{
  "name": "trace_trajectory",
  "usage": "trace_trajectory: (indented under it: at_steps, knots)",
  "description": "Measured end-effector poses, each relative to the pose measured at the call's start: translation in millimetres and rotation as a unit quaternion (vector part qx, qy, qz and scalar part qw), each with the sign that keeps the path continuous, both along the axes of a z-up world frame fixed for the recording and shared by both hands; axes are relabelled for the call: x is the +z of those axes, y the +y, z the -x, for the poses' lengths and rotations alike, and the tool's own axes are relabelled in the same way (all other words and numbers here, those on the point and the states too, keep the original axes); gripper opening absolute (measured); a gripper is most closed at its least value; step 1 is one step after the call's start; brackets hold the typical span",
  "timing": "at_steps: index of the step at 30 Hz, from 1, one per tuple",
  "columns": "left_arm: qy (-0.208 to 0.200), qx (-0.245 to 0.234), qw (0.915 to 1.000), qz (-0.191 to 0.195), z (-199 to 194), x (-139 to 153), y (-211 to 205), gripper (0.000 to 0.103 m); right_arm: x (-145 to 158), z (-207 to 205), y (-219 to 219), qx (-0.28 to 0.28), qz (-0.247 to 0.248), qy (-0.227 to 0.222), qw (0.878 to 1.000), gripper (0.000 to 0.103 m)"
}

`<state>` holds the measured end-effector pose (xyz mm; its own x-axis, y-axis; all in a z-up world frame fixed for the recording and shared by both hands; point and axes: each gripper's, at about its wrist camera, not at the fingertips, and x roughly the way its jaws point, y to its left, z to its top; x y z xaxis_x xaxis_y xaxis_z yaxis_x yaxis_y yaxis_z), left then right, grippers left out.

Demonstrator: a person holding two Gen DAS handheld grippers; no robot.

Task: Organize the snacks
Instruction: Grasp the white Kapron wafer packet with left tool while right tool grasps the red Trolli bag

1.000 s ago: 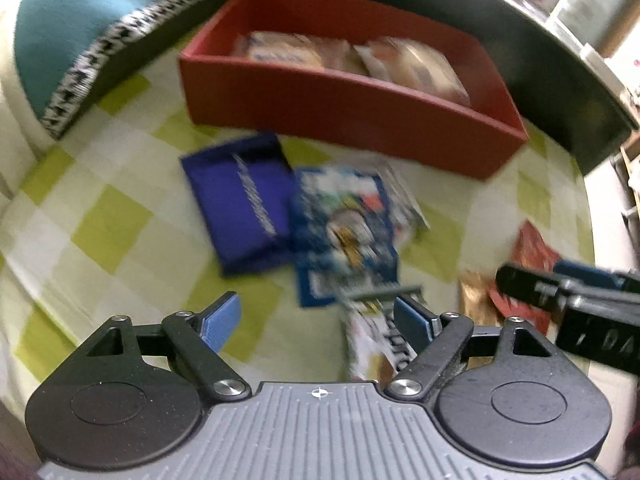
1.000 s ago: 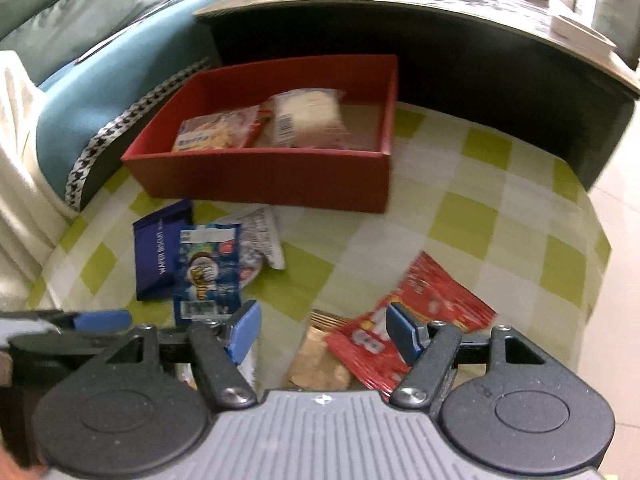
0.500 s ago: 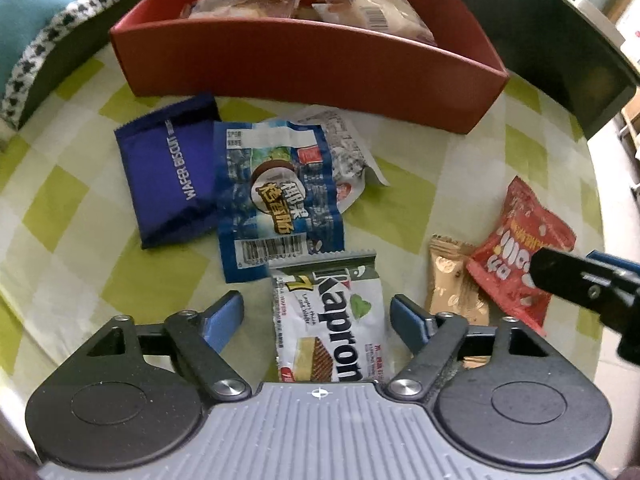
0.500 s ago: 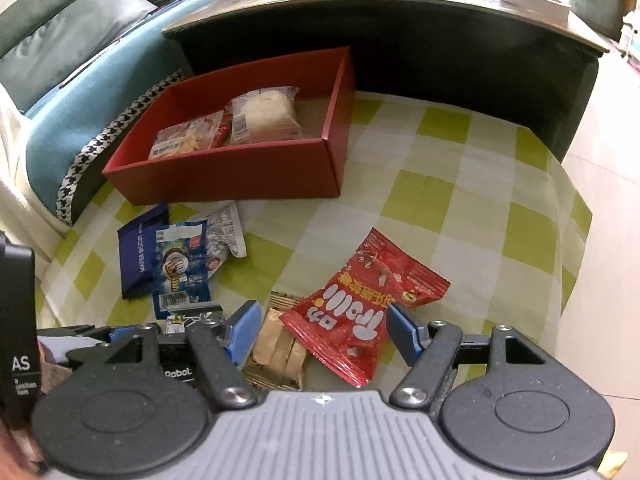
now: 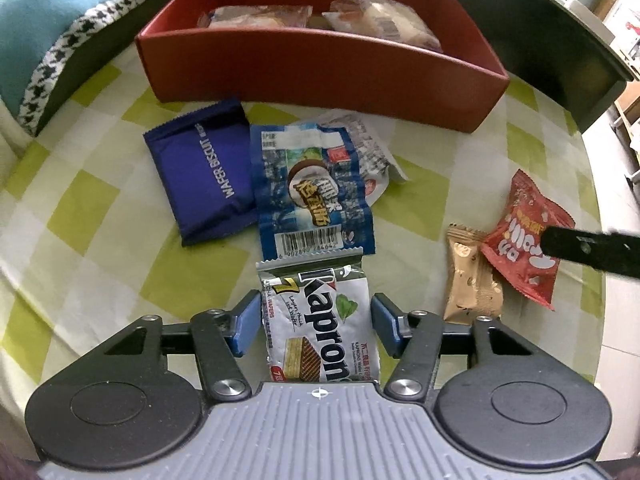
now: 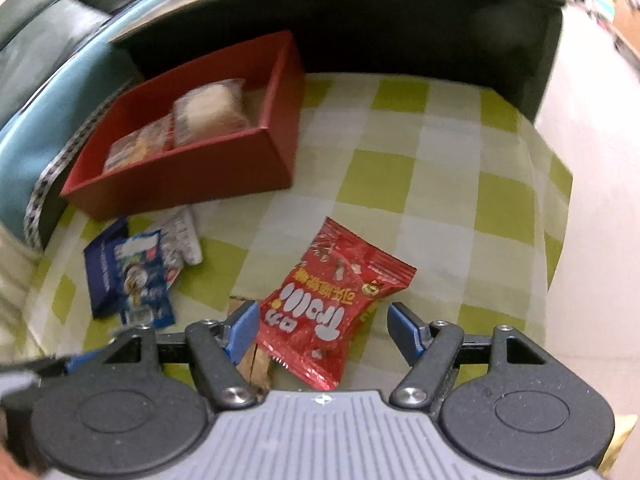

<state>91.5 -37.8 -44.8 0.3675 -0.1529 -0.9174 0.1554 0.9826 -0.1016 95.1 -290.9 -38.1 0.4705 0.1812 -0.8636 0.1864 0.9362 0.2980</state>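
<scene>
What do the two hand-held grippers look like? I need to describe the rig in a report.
Both match. The left hand-held gripper and right hand-held gripper each have a ribbed grey body with a small crosshair mark, two round black housings, black linkage arms with silver screws, and blue finger pads. No cables or sleeves show.

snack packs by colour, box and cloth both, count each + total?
Blue: 2, wafer pack, blue-white pack
Silver: 2, Kapron pack, crumpled pack
Red: 1, red pack
Tan: 1, tan pack
Clear, in box: 2
Total: 8
</scene>
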Motion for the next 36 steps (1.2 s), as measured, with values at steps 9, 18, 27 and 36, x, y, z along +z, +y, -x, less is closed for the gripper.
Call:
trace_trajectory:
  at_steps: [9,18,27,36]
  knots:
    - [0.006,-0.001,1.0000,-0.002,-3.7,-6.5,-2.4,0.066,-21.8,-26.3,5.1,-0.046,-0.053,0.025,0.997,0.078]
    - [0.007,-0.002,1.0000,0.000,-3.6,-8.3,-0.2,0.071,-23.5,-29.7,47.3,0.055,0.110,0.021,0.992,0.077]
    - [0.012,0.004,0.9999,-0.010,-6.2,-13.2,-1.7,0.089,-25.0,-22.7,42.1,0.052,0.130,0.012,0.990,0.076]
    - [-0.002,-0.007,0.9992,-0.040,-1.7,-15.3,-13.5,0.087,-35.8,-29.7,33.5,0.033,0.113,0.028,0.993,0.103]
